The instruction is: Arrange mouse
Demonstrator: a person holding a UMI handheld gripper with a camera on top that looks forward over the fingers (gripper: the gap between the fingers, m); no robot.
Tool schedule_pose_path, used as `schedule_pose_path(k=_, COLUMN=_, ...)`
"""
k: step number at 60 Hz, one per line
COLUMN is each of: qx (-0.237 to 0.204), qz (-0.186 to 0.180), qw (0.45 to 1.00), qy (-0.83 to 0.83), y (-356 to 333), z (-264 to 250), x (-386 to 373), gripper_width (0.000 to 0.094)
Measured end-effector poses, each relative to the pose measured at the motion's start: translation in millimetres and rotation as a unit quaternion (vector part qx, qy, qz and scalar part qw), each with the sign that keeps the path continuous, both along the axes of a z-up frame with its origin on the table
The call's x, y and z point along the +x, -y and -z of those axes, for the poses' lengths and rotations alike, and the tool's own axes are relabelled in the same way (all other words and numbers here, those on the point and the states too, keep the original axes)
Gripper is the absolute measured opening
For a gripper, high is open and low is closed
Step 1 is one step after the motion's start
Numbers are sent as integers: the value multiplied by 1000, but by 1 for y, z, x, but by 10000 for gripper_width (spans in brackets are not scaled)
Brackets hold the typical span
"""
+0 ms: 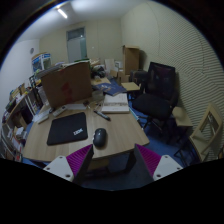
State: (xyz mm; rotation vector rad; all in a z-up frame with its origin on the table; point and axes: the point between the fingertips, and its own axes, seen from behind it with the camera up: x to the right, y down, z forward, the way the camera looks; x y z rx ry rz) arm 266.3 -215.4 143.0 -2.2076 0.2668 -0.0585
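Note:
A dark grey mouse [100,137] lies on the wooden desk [120,128], near its front edge. It sits just right of a black mouse pad [67,127], off the pad. My gripper [112,166] is open and empty, its magenta pads [78,158] spread wide. It hovers short of the desk's front edge, with the mouse ahead of the fingers and slightly left of their middle.
A cardboard box [65,82] stands at the back left of the desk. An open book [114,102] lies behind the mouse. A black office chair [157,92] stands right of the desk. Shelves with clutter [18,112] line the left side.

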Motion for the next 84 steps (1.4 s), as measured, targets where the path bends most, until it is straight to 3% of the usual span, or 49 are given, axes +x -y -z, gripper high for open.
schedule_pose_path(k=8, qx=6, qz=-11, qw=1000, qy=4, y=-7, z=0, x=15, gripper_width=837)
schedule_pose_path(k=15, qx=-7, qz=-41, qw=999, qy=-9, y=-13, z=17, x=19, gripper_width=841)
schedule_pose_path(k=37, qx=-28, qz=-145, qw=988, qy=-40, y=-66, z=119, x=-36, gripper_width=839)
schedule_pose_path(k=44, qx=-31, qz=-152, qw=987, qy=-34, y=-90, z=146, x=-49, gripper_width=837)
schedule_pose_path(k=46, qx=-22, qz=-150, qw=988, qy=-28, y=-99, z=147, x=-50, gripper_width=892)
schedule_pose_path(k=47, qx=-15, qz=-151, qw=988, qy=-24, y=-104, z=147, x=-50, gripper_width=837)
schedule_pose_path(k=63, qx=27, qz=-131, qw=991, qy=8, y=-165, z=150, x=-47, gripper_width=816)
schedule_pose_path(k=66, qx=38, qz=-134, qw=990, qy=36, y=-169, z=150, x=-43, gripper_width=734)
schedule_pose_path(k=67, qx=42, qz=-136, qw=989, qy=34, y=-167, z=151, x=-44, gripper_width=662)
schedule_pose_path(k=73, qx=74, qz=-110, qw=991, qy=28, y=-171, z=148, x=-38, gripper_width=525)
schedule_pose_path(k=84, qx=40, qz=-122, qw=992, qy=14, y=-170, z=151, x=-39, gripper_width=429)
